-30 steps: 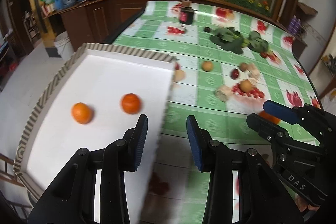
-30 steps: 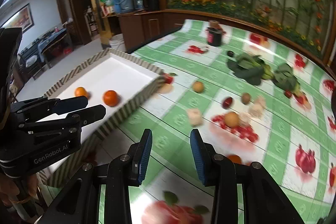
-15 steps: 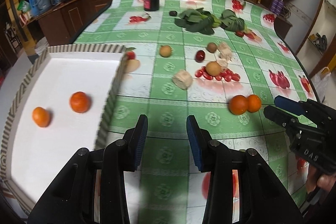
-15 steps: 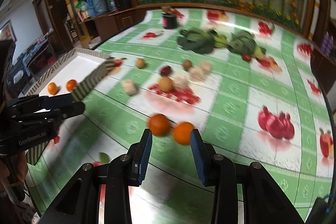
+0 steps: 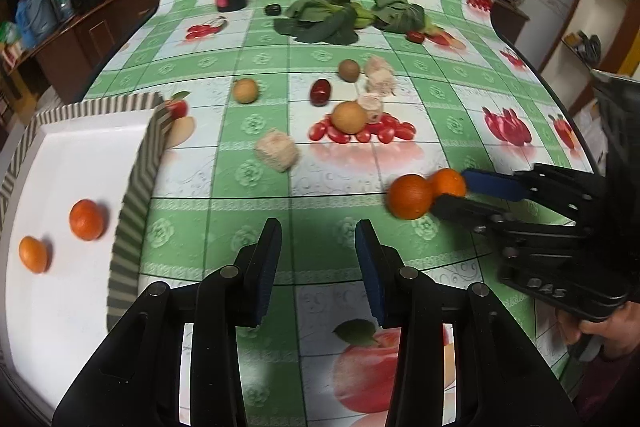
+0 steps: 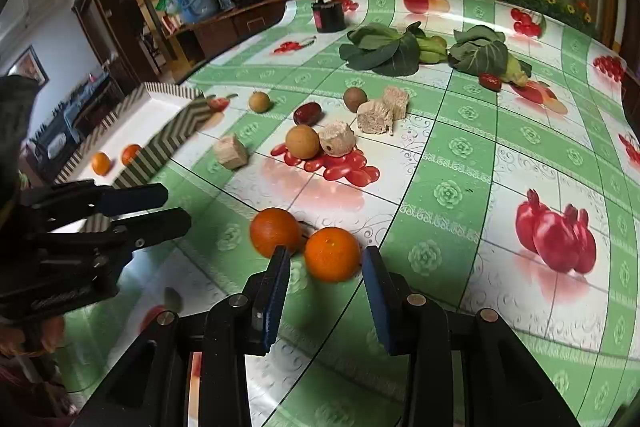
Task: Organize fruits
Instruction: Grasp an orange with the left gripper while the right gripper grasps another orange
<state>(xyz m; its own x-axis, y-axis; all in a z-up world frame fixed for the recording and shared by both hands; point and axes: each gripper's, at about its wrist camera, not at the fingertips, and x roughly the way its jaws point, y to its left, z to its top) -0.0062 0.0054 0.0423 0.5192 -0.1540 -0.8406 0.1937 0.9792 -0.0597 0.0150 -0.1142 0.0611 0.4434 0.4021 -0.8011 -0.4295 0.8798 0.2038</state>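
Observation:
Two oranges lie side by side on the green checked tablecloth. My right gripper is open with the right-hand orange between its fingertips; the left-hand orange sits just outside its left finger. In the left wrist view the same oranges are at the right gripper's tips. My left gripper is open and empty above bare cloth. A white tray with striped walls at the left holds two oranges.
Farther back lie round brown fruits, a dark red fruit, beige chunks, leafy greens and a dark jar. The table's edge curves at the right and far side.
Both grippers swung right, away from the tray. The right gripper moved up to the two loose oranges, and one now sits between its open fingers.

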